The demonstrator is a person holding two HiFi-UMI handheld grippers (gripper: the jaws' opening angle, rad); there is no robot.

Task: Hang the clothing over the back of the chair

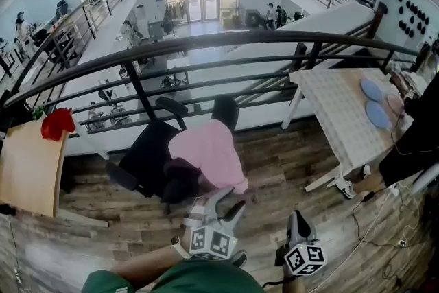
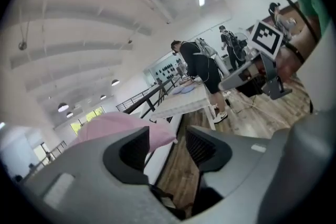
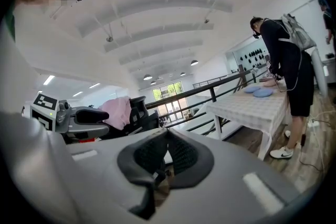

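A pink garment [image 1: 209, 154] lies draped over the black office chair [image 1: 147, 156], just below its headrest [image 1: 225, 110]. My left gripper [image 1: 230, 201] stands open a little in front of the garment's near edge, with nothing between its fingers. In the left gripper view the left gripper [image 2: 168, 144] has its jaws wide apart, and the pink garment [image 2: 118, 127] shows beyond the left one. My right gripper [image 1: 298, 221] hangs to the right of the chair, away from the cloth. Seen from its own camera, the right gripper [image 3: 167, 152] is shut and holds nothing.
A black railing [image 1: 206, 44] runs behind the chair above a drop to the lower floor. A white table [image 1: 339, 113] with blue plates [image 1: 374, 101] stands at the right, with a person [image 1: 411, 141] beside it. A wooden board [image 1: 27, 168] and a red flower [image 1: 56, 123] are at the left. Cables [image 1: 374, 216] lie on the floor.
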